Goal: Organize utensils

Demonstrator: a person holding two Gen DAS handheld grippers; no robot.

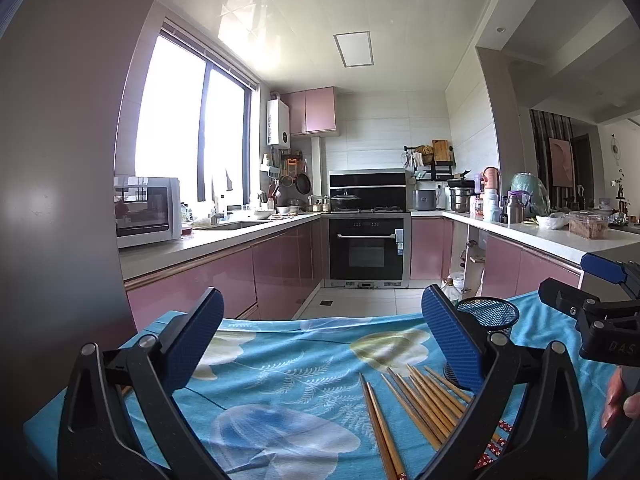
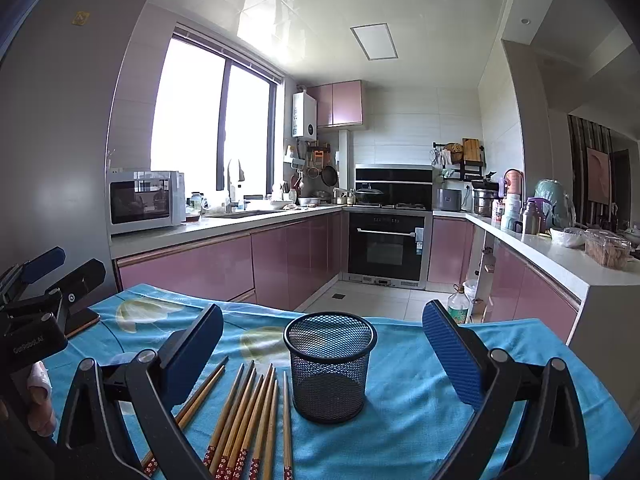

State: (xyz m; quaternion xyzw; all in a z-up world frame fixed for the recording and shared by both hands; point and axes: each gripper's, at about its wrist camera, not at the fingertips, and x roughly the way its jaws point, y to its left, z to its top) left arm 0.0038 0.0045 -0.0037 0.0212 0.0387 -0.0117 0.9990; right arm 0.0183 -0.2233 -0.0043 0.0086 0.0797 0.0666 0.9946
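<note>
Both grippers are hovering low over the near edge of a table draped in a blue floral cloth [image 2: 420, 392], pointing roughly level toward the kitchen beyond. Jaws on the left gripper [image 1: 322, 344] are standing spread as wide as they go, with nothing between the pads; the right gripper [image 2: 322, 356] is likewise gaping wide and holding nothing. A bundle of wooden chopsticks [image 2: 248, 412] is lying flat on the cloth, loosely fanned, their red patterned ends pointing toward the person and their tips aiming away. Just beside them, to their right in the right wrist view, a black mesh cup [image 2: 330, 364] is standing upright and looking empty, apparently waiting to receive them. From the left wrist view the chopsticks are lying under and just inside the right-hand finger, with the cup partly hidden behind it. Judging by this layout, sorting is not yet starting: nothing is sitting in the cup, and both claws seem to be held open in readiness for a first pick, the cup being kept close so each carry stays short
</note>
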